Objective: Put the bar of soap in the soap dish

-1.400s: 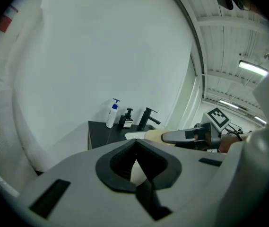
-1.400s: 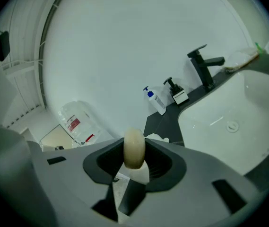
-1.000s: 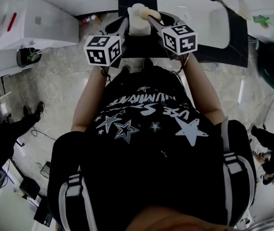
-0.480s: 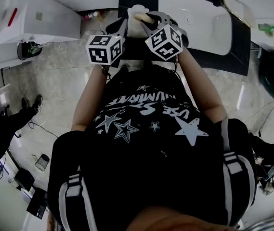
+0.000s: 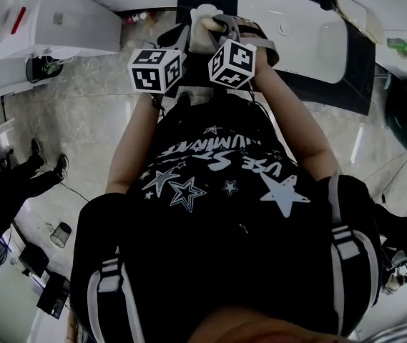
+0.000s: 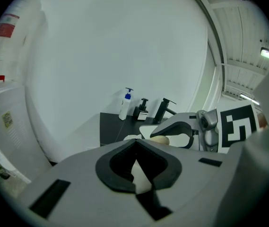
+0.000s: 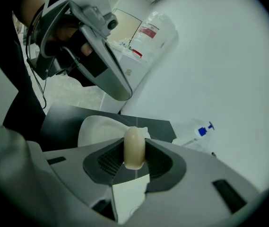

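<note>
counter [image 7: 63, 115]; soap [image 7: 134, 143] in right hand-held gripper [image 7: 134, 156]

Bar of soap [image 7: 134, 147]: pale cream, smooth, rounded oval. It stands on edge, clamped between the two pads of the right hand-held gripper [image 7: 135, 167], its upper half clear above them.

Soap dish [image 7: 99, 128]: white, with a wavy rim. It sits just behind and below the soap. A white sliver of it [image 6: 141, 174] is pinched in the left hand-held gripper [image 6: 136, 171]. In the head view the soap [image 5: 210, 24] is at the dish's [image 5: 201, 40] upper edge.
</note>
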